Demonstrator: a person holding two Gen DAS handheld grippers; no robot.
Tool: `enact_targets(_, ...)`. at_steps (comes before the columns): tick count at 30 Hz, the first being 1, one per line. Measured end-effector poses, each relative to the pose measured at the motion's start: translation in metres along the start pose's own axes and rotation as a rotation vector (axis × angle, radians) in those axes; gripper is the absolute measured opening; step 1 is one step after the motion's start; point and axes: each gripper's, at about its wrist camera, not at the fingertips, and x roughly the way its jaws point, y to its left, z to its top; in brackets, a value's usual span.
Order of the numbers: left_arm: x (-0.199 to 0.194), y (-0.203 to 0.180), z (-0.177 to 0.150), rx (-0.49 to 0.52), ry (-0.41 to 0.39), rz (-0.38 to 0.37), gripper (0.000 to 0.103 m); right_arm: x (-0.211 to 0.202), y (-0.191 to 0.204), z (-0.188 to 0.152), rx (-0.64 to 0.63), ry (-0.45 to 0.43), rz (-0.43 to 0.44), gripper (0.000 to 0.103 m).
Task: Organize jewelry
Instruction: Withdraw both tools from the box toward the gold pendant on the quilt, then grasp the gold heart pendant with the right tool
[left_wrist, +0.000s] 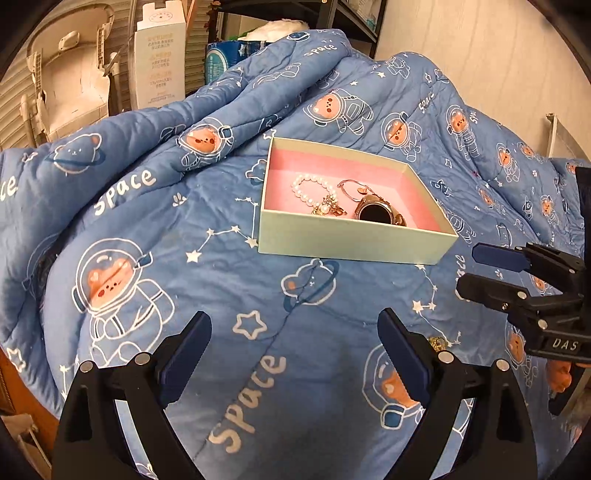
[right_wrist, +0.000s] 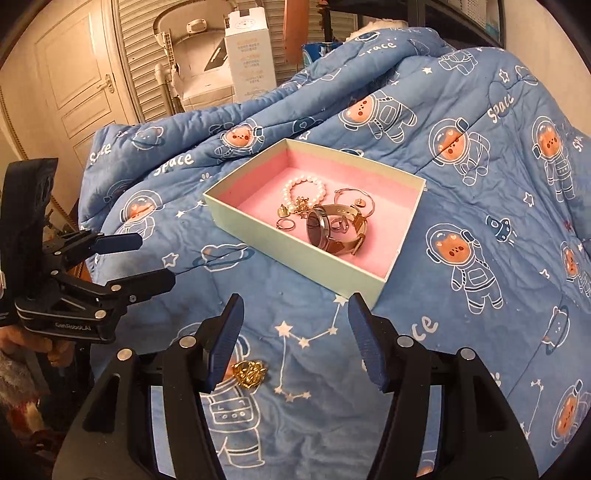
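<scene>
Home bedroom or storage corner. Blue quilt (right_wrist: 424, 258) printed with astronaut bears and "Space" lettering covers near surface, bunched into folds at far side. Cream panelled door (right_wrist: 79, 79) with handle at far left, louvred shutters (right_wrist: 138, 51) beside it. Tall white carton (right_wrist: 251, 55), beige plastic seat-like item (left_wrist: 70, 85) and dark metal shelving (left_wrist: 351, 18) crowd far background behind quilt.

Both grippers hover, jaws apart.
Left gripper (left_wrist: 293, 354) spread wide; right gripper (right_wrist: 295, 339) beside it, holding nothing.
</scene>
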Motion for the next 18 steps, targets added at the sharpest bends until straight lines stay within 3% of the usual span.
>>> enact_targets(5,-0.002,-0.004,-0.011,-0.020,0.002,-0.007,0.089,0.006,0.016,-0.022,-0.031,0.048,0.022,0.059)
enact_targets(11,0.000,-0.009,-0.029,-0.030,0.020,0.001,0.089,0.015,0.037,-0.044,-0.125,0.057,-0.016,0.056)
enact_targets(15,0.000,-0.009,-0.035,-0.044,0.028,-0.002,0.089,0.024,0.045,-0.049,-0.195,0.063,-0.048,0.041)
enact_targets(18,0.000,-0.011,-0.036,-0.048,0.031,-0.007,0.089,0.029,0.044,-0.051,-0.204,0.067,-0.062,0.035)
